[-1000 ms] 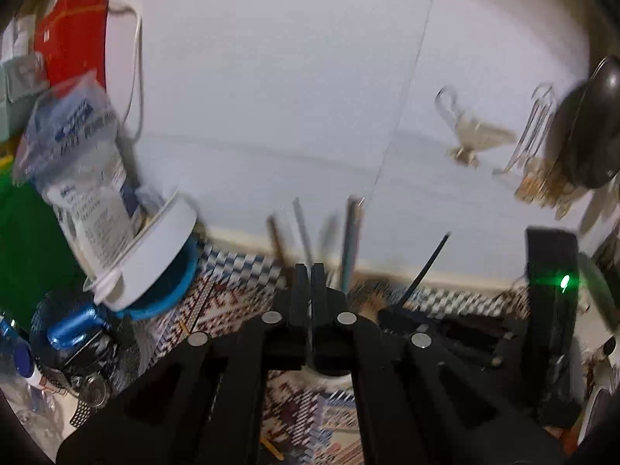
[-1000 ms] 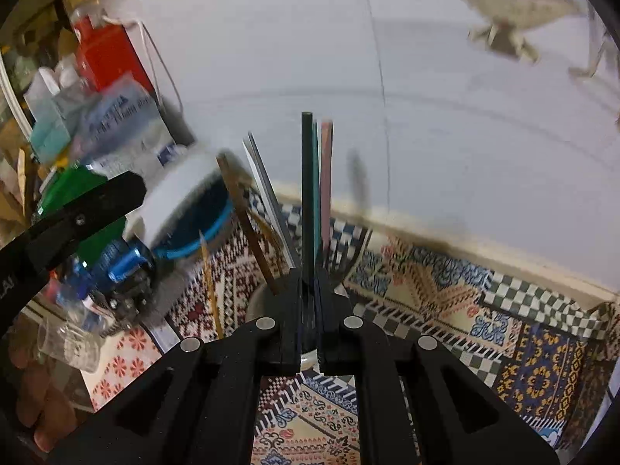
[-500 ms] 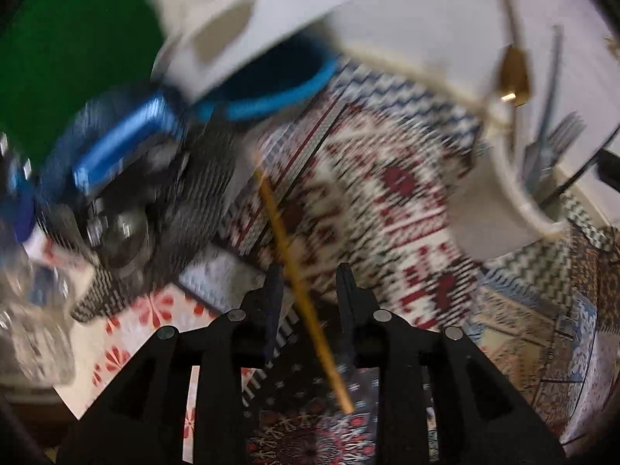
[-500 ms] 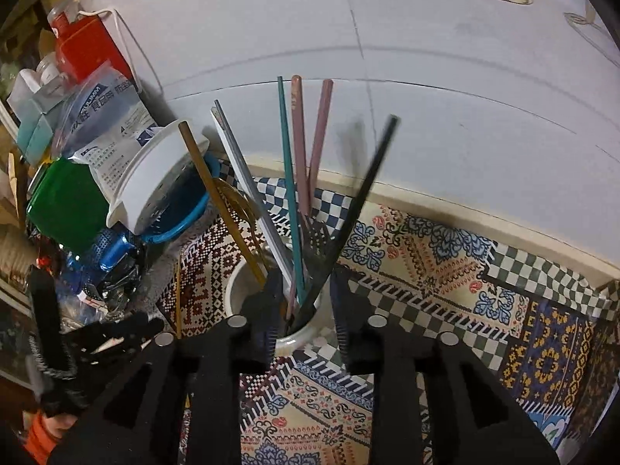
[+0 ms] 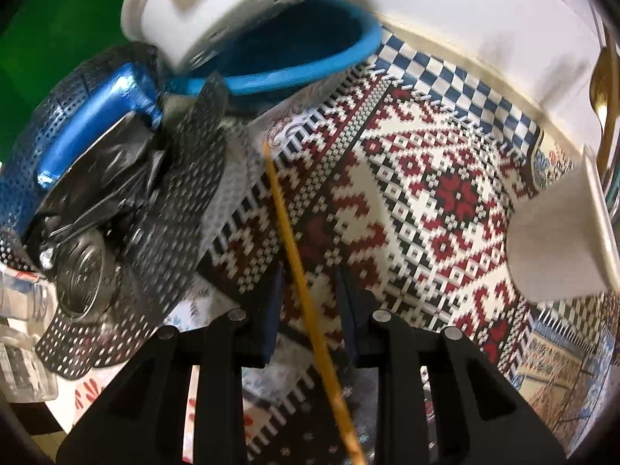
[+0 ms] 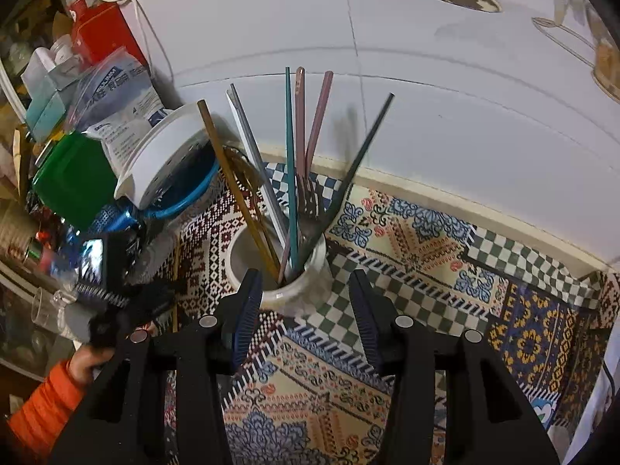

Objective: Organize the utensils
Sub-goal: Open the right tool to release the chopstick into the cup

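A white holder cup [image 6: 306,290] stands on the patterned mat and holds several upright utensils: gold, silver, teal, pink and a dark one [image 6: 360,155]. My right gripper [image 6: 304,310] is open and empty, its jaws either side of the cup's near rim. In the left wrist view a gold chopstick [image 5: 294,255] lies on the mat and runs between the fingers of my left gripper [image 5: 308,310], which is open just above it. The cup shows at the right edge [image 5: 558,244]. My left gripper also appears low left in the right wrist view [image 6: 116,310].
A white lid on a blue bowl [image 5: 271,50], a black perforated strainer with a blue handle [image 5: 128,193] and a green container [image 6: 73,178] crowd the left. A red box [image 6: 104,35] and a plastic bag stand behind. The white wall is close behind the cup.
My right gripper let go of the dark utensil, which now leans in the cup, and opened wide. My left gripper opened and dropped down over the gold chopstick on the mat.
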{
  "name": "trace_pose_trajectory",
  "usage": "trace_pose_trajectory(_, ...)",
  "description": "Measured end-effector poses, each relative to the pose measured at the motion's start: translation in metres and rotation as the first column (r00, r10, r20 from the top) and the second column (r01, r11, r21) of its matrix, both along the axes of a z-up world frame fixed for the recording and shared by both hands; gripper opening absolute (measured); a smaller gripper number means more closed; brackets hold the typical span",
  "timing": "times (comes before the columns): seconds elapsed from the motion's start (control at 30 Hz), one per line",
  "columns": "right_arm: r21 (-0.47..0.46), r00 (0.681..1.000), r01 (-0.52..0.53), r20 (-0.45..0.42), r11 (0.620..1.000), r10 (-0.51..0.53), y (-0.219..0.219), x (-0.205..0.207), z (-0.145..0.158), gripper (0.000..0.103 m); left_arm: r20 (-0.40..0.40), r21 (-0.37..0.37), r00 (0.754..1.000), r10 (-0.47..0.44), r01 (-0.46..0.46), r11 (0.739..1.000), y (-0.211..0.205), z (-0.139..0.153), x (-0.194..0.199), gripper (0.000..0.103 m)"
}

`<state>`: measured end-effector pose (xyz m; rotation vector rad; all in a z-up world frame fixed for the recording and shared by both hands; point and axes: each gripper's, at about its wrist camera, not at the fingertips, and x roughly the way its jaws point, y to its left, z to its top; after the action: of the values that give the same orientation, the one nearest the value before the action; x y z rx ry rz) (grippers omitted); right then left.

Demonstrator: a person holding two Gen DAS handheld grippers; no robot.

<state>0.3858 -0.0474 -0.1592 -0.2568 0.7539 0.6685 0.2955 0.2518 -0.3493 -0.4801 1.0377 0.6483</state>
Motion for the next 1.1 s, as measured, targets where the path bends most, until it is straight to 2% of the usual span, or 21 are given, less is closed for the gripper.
trace_pose_trajectory(0.03,0.0,1.0,0.004,0.0,1.0,-0.004,-0.002,-0.001,0.0,0.043,0.0,-0.003,1.0,0.0,0.0,1.0,0.002,0.0,0.006,0.022)
trace_pose_trajectory(0.1,-0.005,1.0,0.019,0.006,1.0,-0.019,-0.006,-0.001,-0.001,0.043,0.009,-0.025,1.0,-0.014,0.015,1.0,0.001,-0.001,0.017,0.006)
trace_pose_trajectory(0.13,-0.003,1.0,0.023,0.006,1.0,-0.023,-0.008,-0.002,-0.001,0.043,0.019,-0.054,0.999,-0.034,0.035,0.998,0.0,-0.002,0.021,0.004)
trace_pose_trajectory(0.27,0.015,0.999,0.04,-0.006,0.999,-0.04,-0.015,-0.002,-0.001,0.043,0.039,-0.102,0.994,-0.099,0.102,0.99,-0.015,-0.001,0.033,0.003)
trace_pose_trajectory(0.4,0.025,0.999,0.047,-0.004,0.999,-0.047,-0.019,-0.005,0.001,0.043,0.089,-0.077,0.986,-0.142,0.149,0.986,-0.034,0.017,0.032,0.003)
trace_pose_trajectory(0.5,0.026,0.999,0.048,0.003,0.998,-0.048,-0.02,-0.008,0.001,0.043,0.156,-0.032,0.971,-0.182,0.189,0.981,-0.051,0.048,0.022,0.003)
trace_pose_trajectory(0.8,0.06,0.998,0.06,0.018,0.996,-0.061,-0.024,-0.015,0.009,0.043,0.328,0.211,0.903,-0.279,0.217,0.953,-0.086,0.154,-0.007,0.003)
trace_pose_trajectory(0.97,0.08,0.997,0.065,0.032,0.995,-0.067,-0.028,-0.018,0.016,0.043,0.386,0.291,0.868,-0.314,0.208,0.934,-0.097,0.199,-0.01,0.003)
trace_pose_trajectory(1.1,0.1,0.997,0.063,0.045,0.993,-0.068,-0.033,-0.023,0.023,0.043,0.425,0.322,0.839,-0.34,0.211,0.923,-0.104,0.226,-0.002,0.003)
